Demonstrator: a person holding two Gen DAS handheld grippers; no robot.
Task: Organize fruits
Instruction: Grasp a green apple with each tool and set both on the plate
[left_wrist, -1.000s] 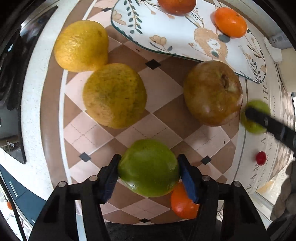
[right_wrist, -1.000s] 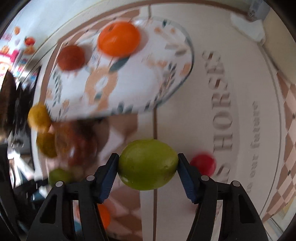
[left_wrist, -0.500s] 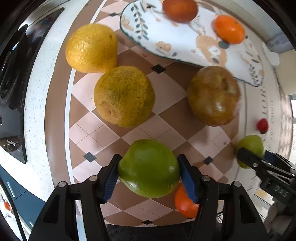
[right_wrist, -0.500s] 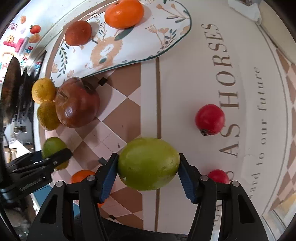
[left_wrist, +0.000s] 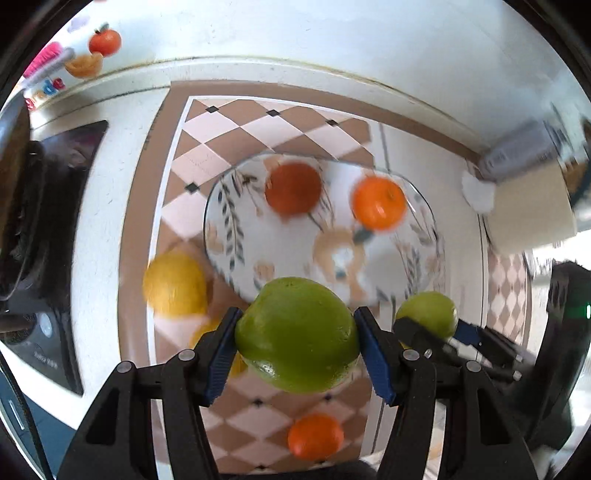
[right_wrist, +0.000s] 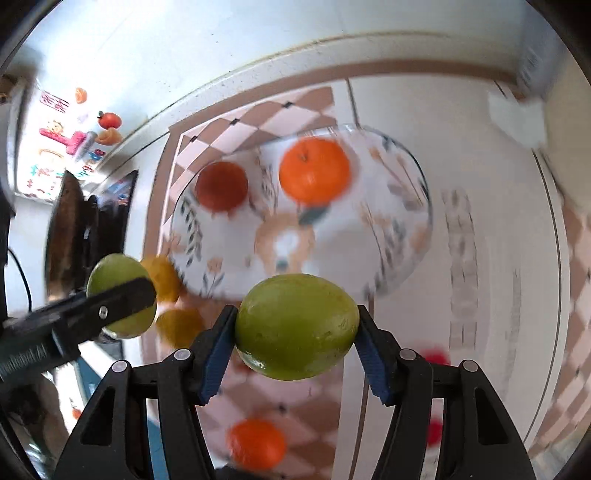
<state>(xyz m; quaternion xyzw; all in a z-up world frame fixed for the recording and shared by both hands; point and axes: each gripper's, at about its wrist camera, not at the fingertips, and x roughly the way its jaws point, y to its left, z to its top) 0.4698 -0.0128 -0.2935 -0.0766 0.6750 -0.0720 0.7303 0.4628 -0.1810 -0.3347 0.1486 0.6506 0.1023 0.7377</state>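
My left gripper (left_wrist: 297, 343) is shut on a green fruit (left_wrist: 295, 332), held in the air short of the patterned plate (left_wrist: 236, 221). My right gripper (right_wrist: 295, 341) is shut on another green fruit (right_wrist: 295, 325), also lifted near the plate (right_wrist: 413, 236). Each gripper shows in the other's view: the right one with its green fruit (left_wrist: 428, 314), the left one with its fruit (right_wrist: 114, 280). The plate holds a bright orange (left_wrist: 378, 201) and a darker red-orange fruit (left_wrist: 293, 186).
Yellow citrus fruits (left_wrist: 173, 282) lie left of the plate on the checked cloth (left_wrist: 229, 129). A small orange (left_wrist: 316, 435) lies below my left gripper. Small red fruits (right_wrist: 436, 358) lie to the right. A dark stove (left_wrist: 44, 221) is at the left, a wall behind.
Both grippers have lifted with their green fruits and tilted up toward the plate. The plate now sits ahead of both, and the brown fruit has dropped out of view.
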